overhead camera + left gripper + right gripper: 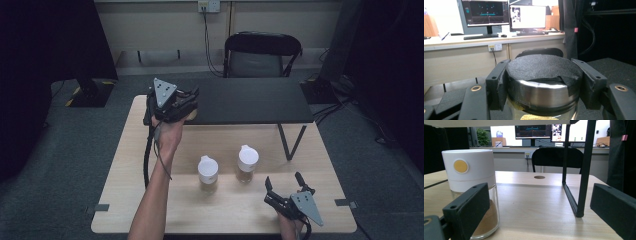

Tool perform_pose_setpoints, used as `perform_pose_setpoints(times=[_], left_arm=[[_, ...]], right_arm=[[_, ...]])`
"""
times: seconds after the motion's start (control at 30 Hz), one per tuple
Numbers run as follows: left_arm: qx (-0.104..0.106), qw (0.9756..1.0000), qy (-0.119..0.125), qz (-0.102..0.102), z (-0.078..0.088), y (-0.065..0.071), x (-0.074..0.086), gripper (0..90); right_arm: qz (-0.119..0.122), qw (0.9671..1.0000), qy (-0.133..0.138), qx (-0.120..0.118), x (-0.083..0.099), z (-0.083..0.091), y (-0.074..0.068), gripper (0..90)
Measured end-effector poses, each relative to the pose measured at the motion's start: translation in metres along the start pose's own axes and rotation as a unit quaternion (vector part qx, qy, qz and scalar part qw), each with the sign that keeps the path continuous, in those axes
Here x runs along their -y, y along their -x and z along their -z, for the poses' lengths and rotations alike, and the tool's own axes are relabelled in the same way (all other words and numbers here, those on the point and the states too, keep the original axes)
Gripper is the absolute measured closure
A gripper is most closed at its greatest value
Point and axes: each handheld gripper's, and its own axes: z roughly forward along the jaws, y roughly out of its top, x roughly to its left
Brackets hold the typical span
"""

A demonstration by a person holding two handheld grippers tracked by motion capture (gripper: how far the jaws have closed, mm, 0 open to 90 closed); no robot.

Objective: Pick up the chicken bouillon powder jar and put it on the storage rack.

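High view: dim, soft overhead light; pale wooden counter point(235, 210) evenly lit, corners of the room falling to black. Left tool view: glare band on the brushed metal jar lid point(541, 93); bright, overexposed computer monitors point(527, 16) behind. Right tool view: sharp, bright background; near black jaws soft, out of focus.

Light wood desk point(150, 210): 2 white-lidded jars at center, point(208, 173) and point(247, 163); black shelf point(250, 100) stands toward 12 o'clock, leg point(290, 142) on desk.
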Motion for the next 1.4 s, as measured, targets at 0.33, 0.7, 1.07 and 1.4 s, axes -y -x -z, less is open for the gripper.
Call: perform_pose_setpoints(times=[0.33,0.7,1.07,1.4], left_arm=[[0.001,1.0,0.004,-0.004,0.0006,-0.0002,0.0015,34.9],[-0.001,1.0,0.0,-0.003,-0.0005,0.0001,0.0024,30.2],[0.001,0.9998,0.014,0.011,0.0038,-0.0041,0.0015,17.8],[-0.014,0.9997,0.012,0.017,0.0066,-0.0051,0.0027,0.3]], right_arm=[[0.0,1.0,0.0,0.0,0.0,0.0,0.0,1.4],[0.0,1.0,0.0,0.001,0.0,0.0,0.0,1.4],[0.0,1.0,0.0,0.001,0.0,0.0,0.0,1.4],[0.0,1.0,0.0,0.001,0.0,0.0,0.0,1.4]])
